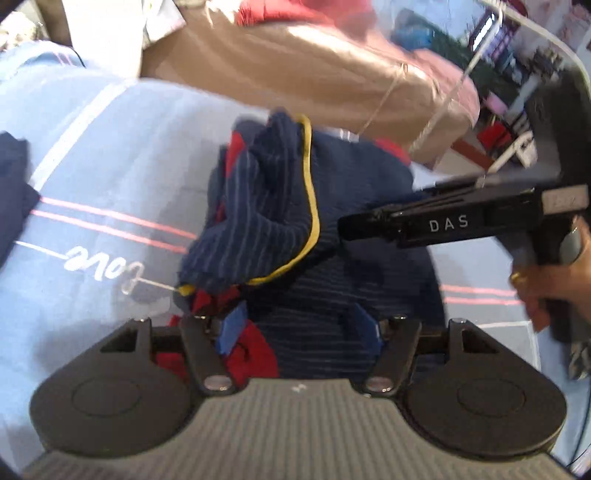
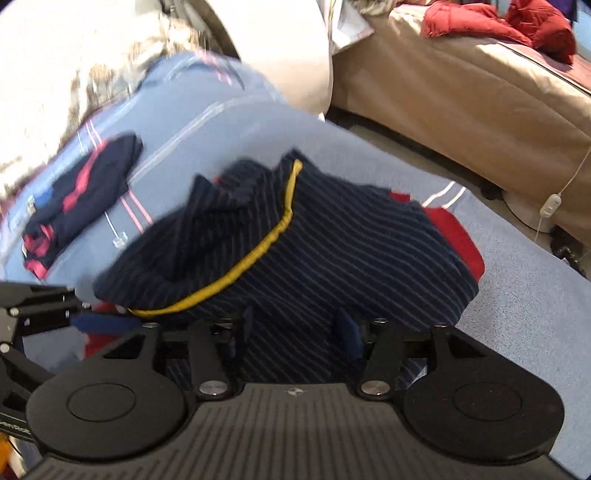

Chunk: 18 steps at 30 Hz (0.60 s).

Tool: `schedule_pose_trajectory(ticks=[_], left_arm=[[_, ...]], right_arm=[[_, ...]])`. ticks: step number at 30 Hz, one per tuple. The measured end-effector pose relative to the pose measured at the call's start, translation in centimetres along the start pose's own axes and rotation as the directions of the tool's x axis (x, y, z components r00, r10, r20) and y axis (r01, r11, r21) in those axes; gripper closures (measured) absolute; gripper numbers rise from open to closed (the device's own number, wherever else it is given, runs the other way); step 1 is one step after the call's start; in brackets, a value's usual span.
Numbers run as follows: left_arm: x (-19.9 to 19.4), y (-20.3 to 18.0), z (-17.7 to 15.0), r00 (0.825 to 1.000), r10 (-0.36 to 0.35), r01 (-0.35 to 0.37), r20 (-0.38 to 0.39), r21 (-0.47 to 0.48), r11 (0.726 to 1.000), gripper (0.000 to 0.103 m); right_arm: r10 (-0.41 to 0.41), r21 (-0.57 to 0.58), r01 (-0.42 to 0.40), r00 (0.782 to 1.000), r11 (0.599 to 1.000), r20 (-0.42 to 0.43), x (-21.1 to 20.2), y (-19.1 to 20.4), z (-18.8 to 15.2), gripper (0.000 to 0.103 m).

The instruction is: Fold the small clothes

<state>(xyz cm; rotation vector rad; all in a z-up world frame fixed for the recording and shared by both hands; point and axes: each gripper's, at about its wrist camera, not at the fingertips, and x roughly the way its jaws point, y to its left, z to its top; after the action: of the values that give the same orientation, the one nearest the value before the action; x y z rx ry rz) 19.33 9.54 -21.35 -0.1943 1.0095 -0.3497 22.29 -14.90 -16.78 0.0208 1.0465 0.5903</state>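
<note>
Two views logged, left wrist first. My left gripper [image 1: 301,325] sits at the bottom of the frame, blue-padded fingers [image 1: 234,326] spread apart with nothing pinched between them. Under them and running up to frame centre lies the navy striped garment [image 1: 280,206], bunched, with yellow trim and red patches, on a light blue bedsheet [image 1: 92,155]. From the right edge, the right gripper [image 1: 424,221] reaches in just beside the garment, with a hand [image 1: 554,280] on its handle.

Right wrist view: my right gripper [image 2: 295,332] at the bottom, fingers [image 2: 349,334] standing wide, cloth below them but not clamped. The navy striped garment fills the centre. A second folded garment [image 2: 81,195] lies well apart at the left. A tan bed [image 2: 461,85] crosses the upper right, with a red jacket [image 2: 498,26] on it. Part of the left gripper shows at the lower left edge.
</note>
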Motion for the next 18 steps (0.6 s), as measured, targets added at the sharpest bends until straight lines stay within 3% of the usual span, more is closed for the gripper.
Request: schedule_pose_trajectory(ticks=[2, 4, 7, 9, 13, 16, 18], left_arm=[[-3.5, 1.0, -1.0, 0.997, -0.035, 0.037, 0.074, -0.032, 0.999, 0.02], [-5.8, 2.1, -2.1, 0.99, -0.059, 0.072, 0.129, -0.1, 0.992, 0.011], [-6.9, 3.9, -4.3, 0.986, -0.101, 0.127, 0.135, -0.202, 0.971, 0.011], [-6.4, 5.3, -6.5, 0.983, -0.146, 0.174, 0.111, -0.313, 0.934, 0.013], [-3.6, 8.0, -9.7, 0.974, -0.185, 0.225, 0.129, -0.519, 0.825, 0.015], [-1.1, 8.7, -10.2, 0.979, -0.17, 0.204, 0.112, -0.568, 0.798, 0.015], [0.2, 8.1, -9.9, 0.972, -0.177, 0.234, 0.155, -0.575, 0.784, 0.015]], right_arm=[[-0.006, 0.043, 0.004, 0.998, 0.999, 0.062, -2.0, -0.6, 0.1, 0.0], [-0.004, 0.091, -0.006, 0.994, 0.996, 0.111, -4.1, -1.8, -0.4, 0.0], [0.056, 0.201, -0.083, 0.989, 0.976, 0.135, -5.4, -4.4, -1.7, 0.0], [0.116, 0.283, -0.156, 0.981, 0.946, 0.153, -5.0, -6.1, -3.1, 0.0], [0.172, 0.434, -0.248, 0.963, 0.866, 0.205, -3.7, -7.9, -5.4, 0.0], [0.153, 0.476, -0.229, 0.969, 0.849, 0.193, -2.4, -8.3, -6.0, 0.0], [0.148, 0.488, -0.223, 0.971, 0.844, 0.188, -1.7, -8.5, -6.2, 0.0]])
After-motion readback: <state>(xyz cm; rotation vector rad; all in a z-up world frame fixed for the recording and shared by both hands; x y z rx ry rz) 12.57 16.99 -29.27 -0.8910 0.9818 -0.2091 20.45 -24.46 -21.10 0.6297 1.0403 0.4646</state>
